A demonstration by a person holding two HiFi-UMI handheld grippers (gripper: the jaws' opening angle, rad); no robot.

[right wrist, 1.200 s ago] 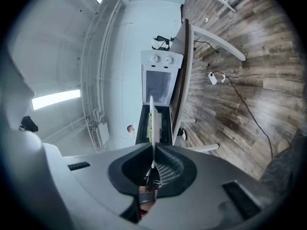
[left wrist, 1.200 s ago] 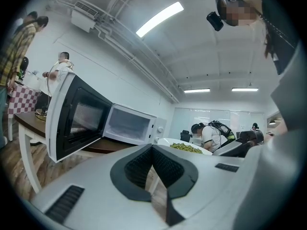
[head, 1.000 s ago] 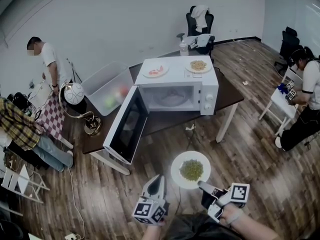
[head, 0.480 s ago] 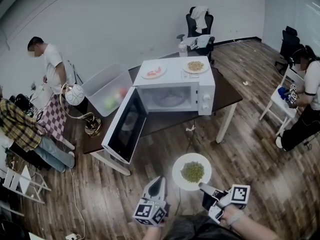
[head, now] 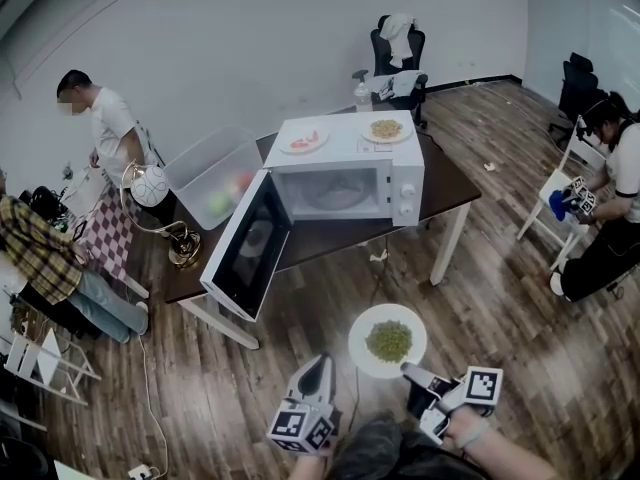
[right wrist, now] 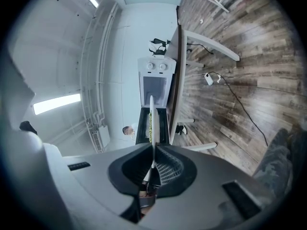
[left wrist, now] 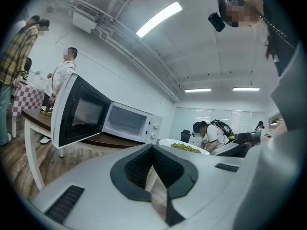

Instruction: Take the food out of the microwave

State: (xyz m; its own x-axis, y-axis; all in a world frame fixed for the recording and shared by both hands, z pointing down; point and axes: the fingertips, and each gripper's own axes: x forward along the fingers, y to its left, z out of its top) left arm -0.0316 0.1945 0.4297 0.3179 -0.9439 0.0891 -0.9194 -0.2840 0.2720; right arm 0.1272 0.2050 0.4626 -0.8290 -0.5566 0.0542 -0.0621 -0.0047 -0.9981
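**Plate clear of the oven, carried by one edge**

Head view: the round white ceramic plate of green food (head: 388, 340) is outside the white microwave (head: 345, 178), over the wood floor. It lies level, food side up. Being round, it has no long axis. Your right gripper (head: 406, 369) has its near rim. Your left gripper (head: 318, 361) is beside the plate, not touching it.

Left gripper view: jaws together, nothing between them.

Right gripper view: jaws clamped on the rim, plate seen edge-on.

Handling, by judgement: stiff, breakable, likely slick. A one-sided grip will lever, so bite deep and keep the plate level.

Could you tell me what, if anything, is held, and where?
Right tongs pinch the round white plate of green food by its near rim; left tongs hold nothing.
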